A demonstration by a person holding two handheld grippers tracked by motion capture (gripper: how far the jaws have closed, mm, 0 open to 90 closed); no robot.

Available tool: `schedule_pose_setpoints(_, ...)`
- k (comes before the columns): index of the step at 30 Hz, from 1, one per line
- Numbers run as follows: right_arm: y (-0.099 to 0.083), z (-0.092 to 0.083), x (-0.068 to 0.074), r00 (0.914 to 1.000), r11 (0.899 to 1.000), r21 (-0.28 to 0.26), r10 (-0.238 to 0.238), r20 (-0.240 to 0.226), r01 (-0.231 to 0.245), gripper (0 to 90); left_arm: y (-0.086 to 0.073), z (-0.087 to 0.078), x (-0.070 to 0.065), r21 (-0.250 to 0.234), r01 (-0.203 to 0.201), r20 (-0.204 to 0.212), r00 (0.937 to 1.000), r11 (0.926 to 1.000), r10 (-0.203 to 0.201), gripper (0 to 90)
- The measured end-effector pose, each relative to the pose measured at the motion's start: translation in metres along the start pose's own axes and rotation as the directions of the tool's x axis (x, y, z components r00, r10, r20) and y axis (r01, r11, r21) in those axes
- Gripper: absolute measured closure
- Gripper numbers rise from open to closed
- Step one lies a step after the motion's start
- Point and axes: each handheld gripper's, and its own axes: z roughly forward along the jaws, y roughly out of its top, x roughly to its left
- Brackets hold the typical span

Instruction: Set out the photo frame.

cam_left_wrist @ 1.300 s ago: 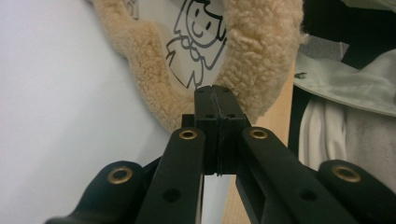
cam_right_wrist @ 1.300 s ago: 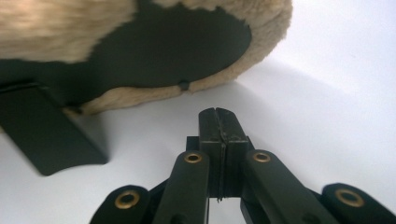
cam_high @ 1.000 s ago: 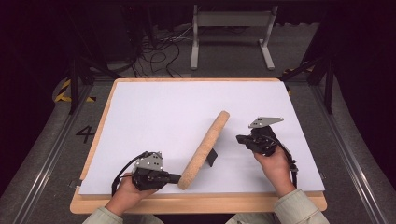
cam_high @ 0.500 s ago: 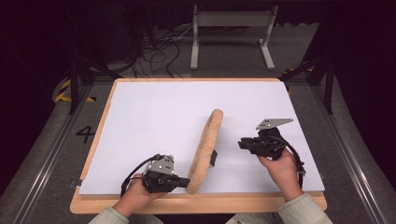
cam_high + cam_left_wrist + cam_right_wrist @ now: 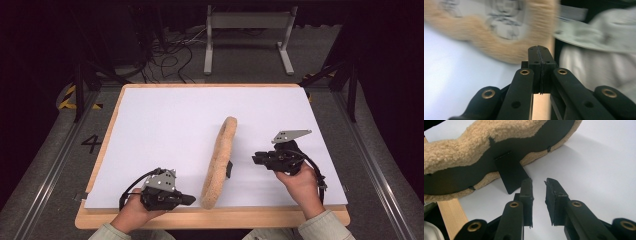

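The frame [image 5: 219,162] wore a woolly tan fleece, nubbly and matt, with a flat matt black board back and stand [image 5: 510,176]. The sheet [image 5: 165,125] looked smooth white paper on a pale wood table [image 5: 210,219]. Gripper [image 5: 537,186] arms were matt black plastic with brass-coloured rivets.

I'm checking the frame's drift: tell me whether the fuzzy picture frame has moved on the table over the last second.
Yes. The fuzzy picture frame has swung more upright in the high view: its far end shifted left, away from the table's right edge, while its near end stays by the front edge.
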Motion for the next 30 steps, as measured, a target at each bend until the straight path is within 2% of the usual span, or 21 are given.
schedule_pose_setpoints(1, 0.000, 0.001, 0.000, 1.0000, 1.000, 0.003, -0.001, 0.000, 0.001, 76.2, 0.001, 0.000, -0.003, 0.003, -0.025, 0.034, 0.9991, 0.9997, 0.025, 90.0)
schedule_pose_setpoints(2, 0.000, 0.001, 0.000, 1.0000, 1.000, 0.005, -0.001, -0.003, 0.001, 76.4, 0.005, 0.006, -0.009, 0.013, -0.056, 0.077, 0.9955, 0.9983, 0.055, 89.9)
schedule_pose_setpoints(6, 0.000, 0.003, 0.000, 1.0000, 1.000, 0.008, -0.002, -0.002, 0.002, 76.7, 0.012, 0.018, -0.014, 0.026, -0.078, 0.098, 0.9923, 0.9966, 0.075, 89.9)
schedule_pose_setpoints(8, 0.000, 0.004, 0.000, 1.0000, 1.000, 0.013, 0.000, 0.000, 0.000, 76.9, 0.014, 0.024, -0.012, 0.026, -0.073, 0.105, 0.9920, 0.9970, 0.070, 89.9)
schedule_pose_setpoints(10, 0.000, 0.005, 0.000, 1.0000, 1.000, 0.018, -0.002, -0.001, 0.003, 77.2, 0.015, 0.030, -0.009, 0.033, -0.064, 0.097, 0.9934, 0.9974, 0.061, 89.9)
schedule_pose_setpoints(13, 0.000, 0.005, 0.000, 1.0000, 1.000, 0.019, 0.000, 0.000, 0.000, 77.4, 0.014, 0.036, -0.006, 0.040, -0.064, 0.060, 0.9963, 0.9972, 0.061, 89.9)
schedule_pose_setpoints(14, -0.001, 0.005, 0.000, 1.0000, 1.000, 0.021, 0.000, -0.001, 0.000, 77.7, 0.014, 0.037, -0.004, 0.030, -0.071, 0.068, 0.9954, 0.9971, 0.068, 89.9)
schedule_pose_setpoints(20, -0.001, 0.005, 0.000, 1.0000, 1.000, 0.015, 0.004, -0.002, -0.004, 77.9, 0.016, 0.040, -0.003, 0.018, -0.106, 0.035, 0.9939, 0.9942, 0.105, 89.9)
schedule_pose_setpoints(30, -0.001, 0.007, 0.000, 1.0000, 1.000, 0.013, 0.003, -0.002, -0.003, 78.7, 0.026, 0.049, 0.021, -0.014, -0.060, -0.012, 0.9982, 0.9981, 0.059, 89.9)
